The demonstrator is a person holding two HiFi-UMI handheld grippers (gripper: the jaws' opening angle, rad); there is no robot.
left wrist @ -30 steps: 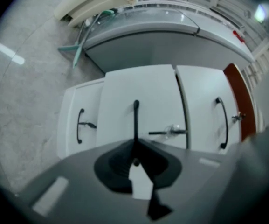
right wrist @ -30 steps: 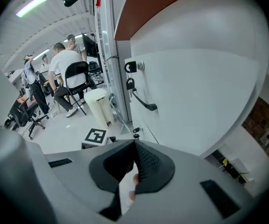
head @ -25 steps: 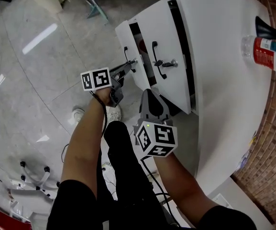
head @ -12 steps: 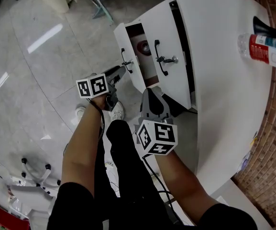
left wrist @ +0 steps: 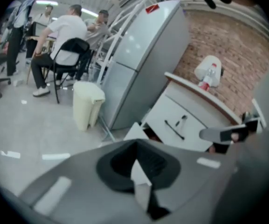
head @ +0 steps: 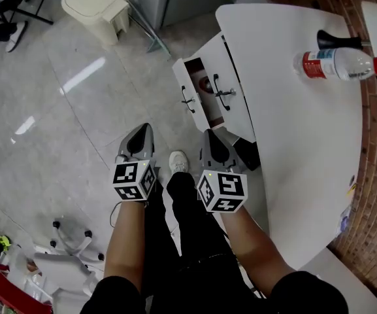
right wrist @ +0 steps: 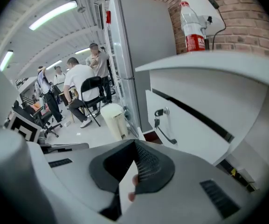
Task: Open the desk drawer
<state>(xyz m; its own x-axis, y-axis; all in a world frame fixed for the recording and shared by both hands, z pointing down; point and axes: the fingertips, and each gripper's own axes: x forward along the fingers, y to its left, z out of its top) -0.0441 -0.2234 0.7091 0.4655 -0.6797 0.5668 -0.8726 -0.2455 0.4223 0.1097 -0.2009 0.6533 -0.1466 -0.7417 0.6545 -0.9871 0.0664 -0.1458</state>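
Note:
The white drawer unit under the desk [head: 286, 129] has its lower drawer [head: 187, 77] pulled out, black handle [head: 187, 101] on its front. A round reddish thing [head: 205, 84] lies inside. The upper drawer front [head: 235, 100] stays closed, with a black handle and a key [right wrist: 164, 120]. My left gripper [head: 143, 129] hangs over the floor, well short of the drawer, jaws shut and empty [left wrist: 135, 146]. My right gripper [head: 212, 133] sits beside it near the desk edge, jaws together with nothing between them [right wrist: 135, 143].
A water bottle [head: 335, 64] and a black object [head: 338, 41] lie on the desk top. A cream bin [head: 103, 5] and a grey fridge [left wrist: 143, 64] stand beyond the drawers. A chair base [head: 70, 241] is low on the left. People sit at the back [left wrist: 64, 36].
My left gripper has left the lower drawer's handle and drawn back and upward, its jaws now shut. The drawer stays pulled out. My right gripper has risen a little.

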